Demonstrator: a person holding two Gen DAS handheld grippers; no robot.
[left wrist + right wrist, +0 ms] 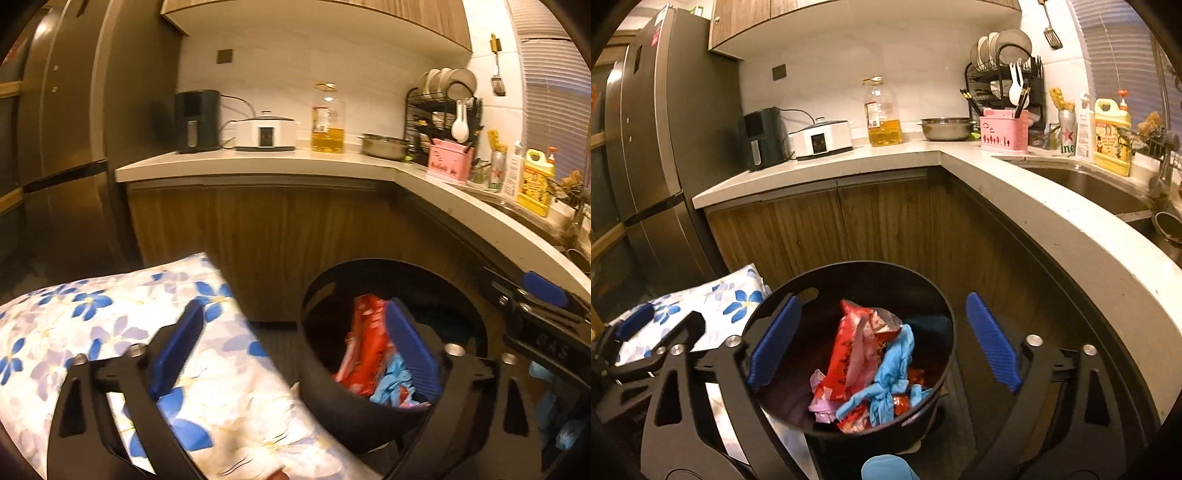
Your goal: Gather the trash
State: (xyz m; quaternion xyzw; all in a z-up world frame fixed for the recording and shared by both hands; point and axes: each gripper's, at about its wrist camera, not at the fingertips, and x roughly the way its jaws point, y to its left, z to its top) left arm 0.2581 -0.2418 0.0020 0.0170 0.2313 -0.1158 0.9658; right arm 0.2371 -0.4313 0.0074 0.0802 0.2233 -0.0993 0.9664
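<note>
Black bin [849, 413] stands on the floor in front of the wooden cabinets [820, 221], under the corner of the counter [1052, 218]. Inside it: red wrappers [849, 343] with blue gloves [894, 369] on top. Right gripper [882, 350] hovers over the bin, fingers spread wide, holding nothing. Left gripper [295, 354] is also spread and empty; its left finger lies over a flowered pillow [92, 325], its right finger over the bin's opening. Pillow sits just left of the bin.
</note>
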